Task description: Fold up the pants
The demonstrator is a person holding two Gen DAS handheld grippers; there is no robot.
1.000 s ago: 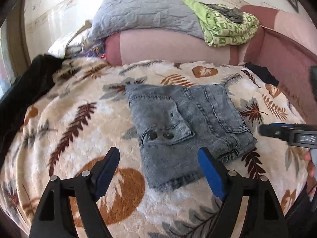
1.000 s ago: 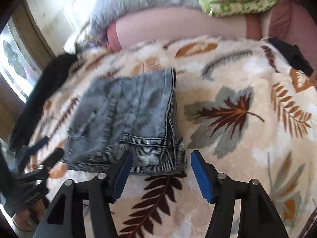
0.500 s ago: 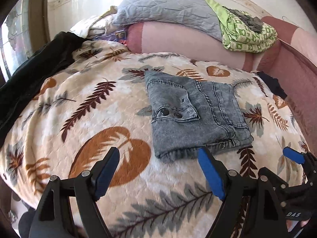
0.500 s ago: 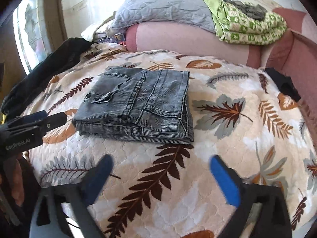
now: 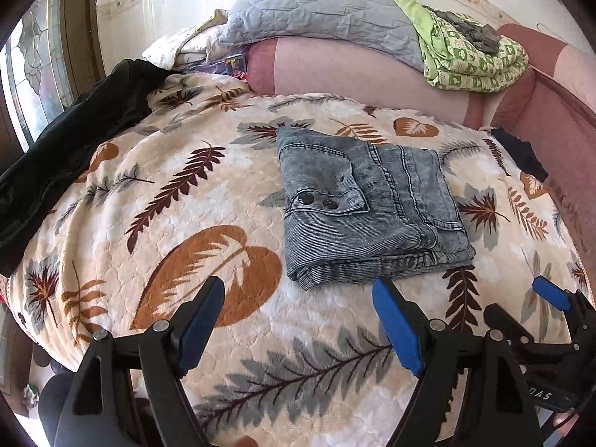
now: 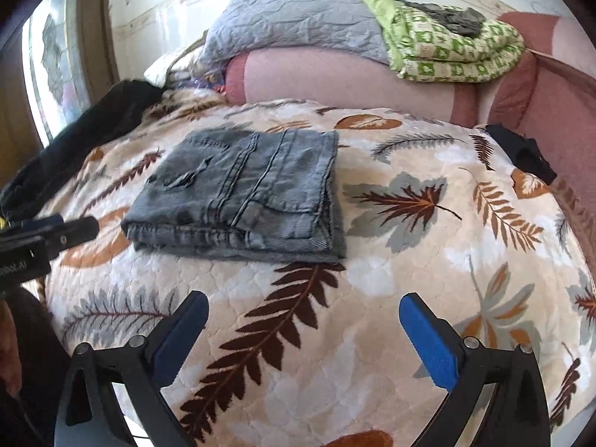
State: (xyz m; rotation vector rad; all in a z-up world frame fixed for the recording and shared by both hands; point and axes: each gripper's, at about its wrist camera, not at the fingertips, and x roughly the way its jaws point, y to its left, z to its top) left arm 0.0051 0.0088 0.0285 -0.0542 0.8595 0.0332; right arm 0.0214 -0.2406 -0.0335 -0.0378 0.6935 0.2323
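Observation:
Grey denim pants [image 5: 368, 208] lie folded into a compact rectangle on the leaf-patterned blanket [image 5: 149, 231], pocket flap with two dark buttons on top. My left gripper [image 5: 298, 316] hovers open just short of the fold's near edge, nothing between its blue pads. In the right wrist view the same pants [image 6: 246, 193] lie ahead and to the left, and my right gripper [image 6: 303, 329] stands wide open over bare blanket [image 6: 428, 260], holding nothing. The right gripper [image 5: 540, 320] also shows at the lower right of the left wrist view, and the left gripper's fingertips [image 6: 70, 229] at the left edge of the right wrist view.
A pink bolster [image 5: 365, 74] lies across the back with a grey quilted pillow [image 5: 320, 11] and a green patterned blanket [image 5: 473, 59] on it. Black cloth [image 5: 74, 149] drapes the left edge; a dark item [image 5: 521, 152] sits at far right. A window [image 6: 56, 67] is on the left.
Both grippers have drawn back from the folded pants. The right gripper's jaws opened wide and now sit well clear of the pants' edge. The pants have stayed put.

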